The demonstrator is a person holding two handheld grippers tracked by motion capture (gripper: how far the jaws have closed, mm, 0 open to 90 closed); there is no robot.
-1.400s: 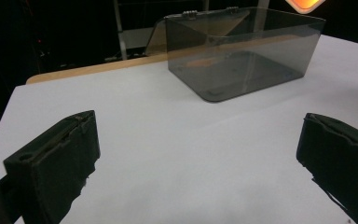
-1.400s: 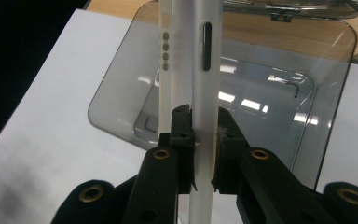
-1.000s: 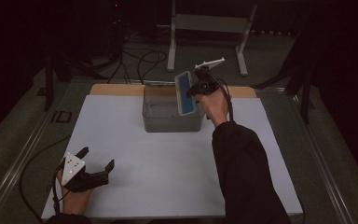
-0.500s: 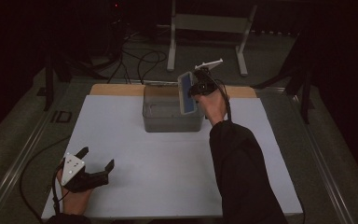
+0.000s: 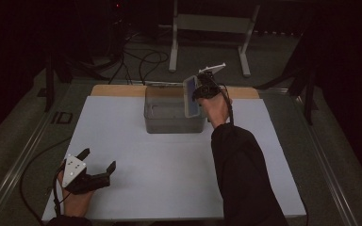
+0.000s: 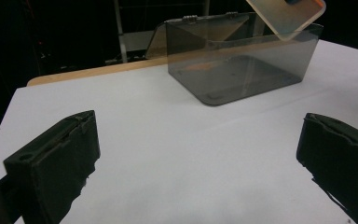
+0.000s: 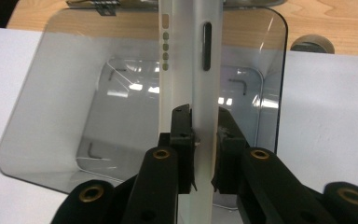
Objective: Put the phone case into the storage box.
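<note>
Your right gripper (image 7: 204, 140) pinches a flat phone case (image 7: 191, 70) by its thin edge and holds it on edge above the right end of the clear plastic box (image 5: 173, 113), which stands near the far edge of the table (image 5: 160, 165), about in the middle. In the high view the case (image 5: 191, 96) is just over the right wall of the box. Your left gripper (image 5: 96, 162) rests near the front left corner of the table, its jaws spread wide with nothing between them.
</note>
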